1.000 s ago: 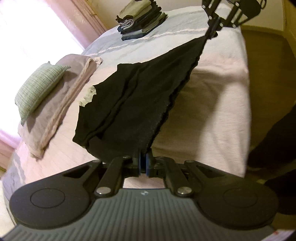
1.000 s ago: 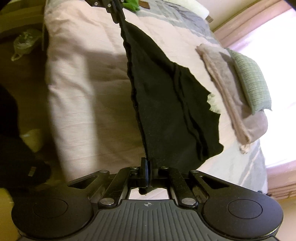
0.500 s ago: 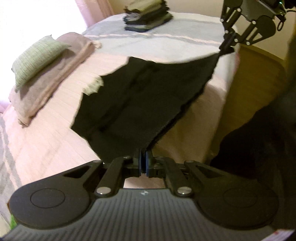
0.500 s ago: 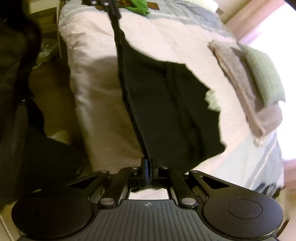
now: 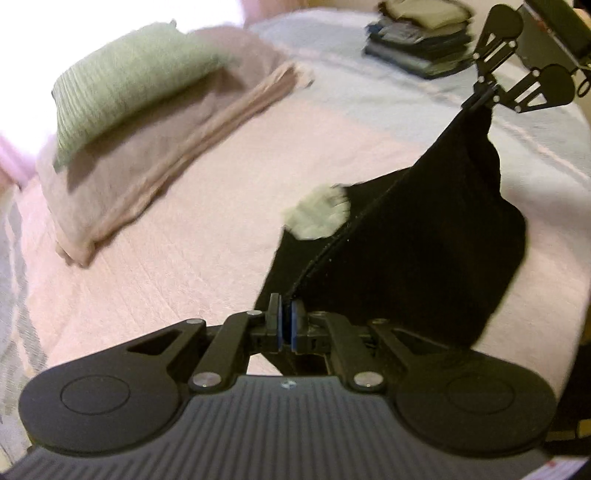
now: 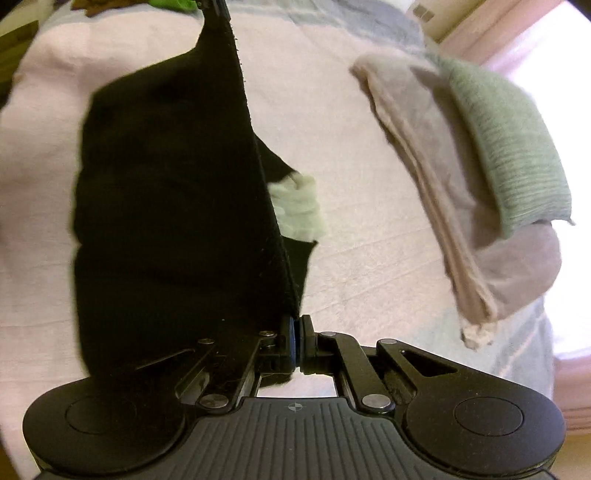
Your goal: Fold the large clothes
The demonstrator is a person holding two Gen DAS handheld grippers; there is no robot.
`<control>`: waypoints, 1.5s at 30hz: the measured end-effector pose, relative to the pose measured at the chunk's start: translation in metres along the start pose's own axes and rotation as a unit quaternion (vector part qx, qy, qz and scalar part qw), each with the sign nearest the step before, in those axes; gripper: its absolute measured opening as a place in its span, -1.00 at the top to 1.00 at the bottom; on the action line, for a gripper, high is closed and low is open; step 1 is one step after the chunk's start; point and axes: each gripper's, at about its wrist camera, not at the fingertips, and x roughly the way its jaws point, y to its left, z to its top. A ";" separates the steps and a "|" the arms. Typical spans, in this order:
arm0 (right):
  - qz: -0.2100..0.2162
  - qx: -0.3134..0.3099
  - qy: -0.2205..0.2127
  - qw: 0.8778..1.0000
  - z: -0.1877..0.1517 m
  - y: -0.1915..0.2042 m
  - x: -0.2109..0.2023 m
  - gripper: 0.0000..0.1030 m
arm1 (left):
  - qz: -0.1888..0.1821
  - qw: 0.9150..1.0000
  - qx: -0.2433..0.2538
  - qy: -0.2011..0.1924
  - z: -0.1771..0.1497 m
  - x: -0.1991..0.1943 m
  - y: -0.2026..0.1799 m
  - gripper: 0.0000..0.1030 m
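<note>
A large black garment [image 5: 424, 243] with a pale patch [image 5: 319, 216] hangs stretched between my two grippers above the pink bedspread [image 5: 166, 258]. My left gripper [image 5: 286, 317] is shut on one edge of it, and the cloth runs up to the right gripper [image 5: 482, 98], which pinches the far corner. In the right wrist view the black garment [image 6: 166, 203] fills the left half, my right gripper [image 6: 296, 334] is shut on its hem, and the left gripper [image 6: 214, 11] holds the far end at the top. The pale patch [image 6: 299, 212] peeks out beside the hem.
A green cushion [image 5: 125, 85] lies on folded beige bedding [image 5: 159, 155] at the left of the bed. A stack of folded clothes [image 5: 421, 40] sits on the far grey-striped part. In the right wrist view the cushion [image 6: 506, 147] and the bedding [image 6: 436, 192] are on the right.
Both grippers swept over the bed, carrying the black garment from the bed's edge to above its middle. The floor and the person's dark legs left the views; the cushion and bedding came closer.
</note>
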 end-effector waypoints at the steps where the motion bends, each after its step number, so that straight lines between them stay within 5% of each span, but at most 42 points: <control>1: 0.005 0.002 0.004 1.000 0.001 -0.012 0.016 1.00 | -0.005 1.000 -0.008 0.008 0.002 0.018 0.009 0.96; 7: 0.022 0.029 0.028 0.999 0.004 -0.054 0.081 1.00 | -0.037 0.998 -0.039 0.044 0.006 0.102 0.047 0.96; 14: 0.009 0.070 0.040 0.997 0.007 -0.086 0.127 1.00 | -0.051 0.996 -0.057 0.043 0.011 0.159 0.080 0.96; 21: 0.038 0.107 0.061 0.992 -0.007 -0.088 0.197 1.00 | -0.065 0.993 -0.070 0.064 0.002 0.226 0.089 0.95; 26: 0.026 0.161 0.044 0.986 -0.022 -0.092 0.211 0.98 | -0.069 0.992 -0.089 0.061 -0.013 0.251 0.089 0.86; 30: -0.040 0.208 0.061 0.975 -0.035 -0.107 0.202 0.53 | -0.045 0.990 -0.118 0.058 -0.018 0.248 0.102 0.69; 36: -0.069 0.280 0.049 0.956 -0.050 -0.124 0.138 0.41 | 0.010 0.989 -0.137 0.057 -0.023 0.204 0.115 0.68; 40: -0.040 0.293 0.014 0.955 -0.043 -0.085 0.083 0.29 | 0.015 0.990 -0.133 0.036 -0.028 0.153 0.091 0.69; 45: -0.006 0.253 -0.016 0.967 -0.037 0.004 0.034 0.24 | 0.008 0.996 -0.083 0.012 -0.052 0.091 0.006 0.65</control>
